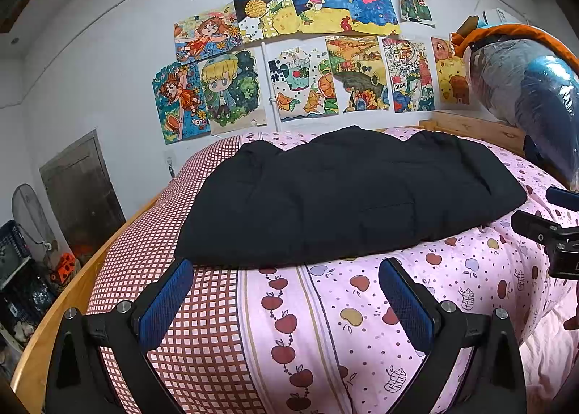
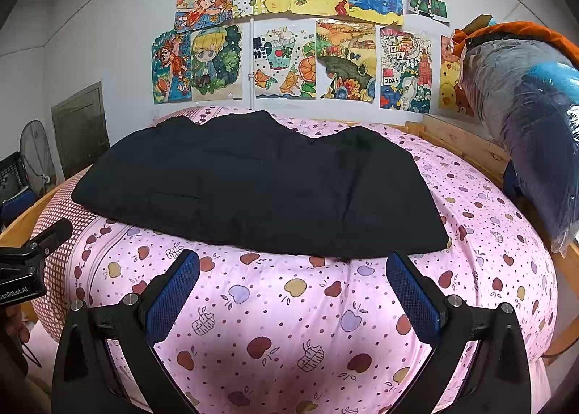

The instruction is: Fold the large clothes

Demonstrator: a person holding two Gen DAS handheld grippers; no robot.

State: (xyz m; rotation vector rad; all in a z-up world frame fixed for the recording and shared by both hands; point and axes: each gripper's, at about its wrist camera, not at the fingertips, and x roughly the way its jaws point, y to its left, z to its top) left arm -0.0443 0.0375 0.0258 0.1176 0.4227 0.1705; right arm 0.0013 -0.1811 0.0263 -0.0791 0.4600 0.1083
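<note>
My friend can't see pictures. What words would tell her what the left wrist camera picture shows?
A black garment lies folded on a bed with a pink apple-print cover. The left tongs hover open and empty in front of its near edge. Colorful children's drawings cover the wall behind.

A pale grey wall [image 1: 108,63] carries two rows of bright children's drawings [image 1: 296,48]. Below stands a wooden-framed bed [image 1: 54,309] with pink apple-print bedding [image 2: 325,312]. A dark door [image 1: 83,197] and a fan [image 2: 36,157] stand at left
</note>
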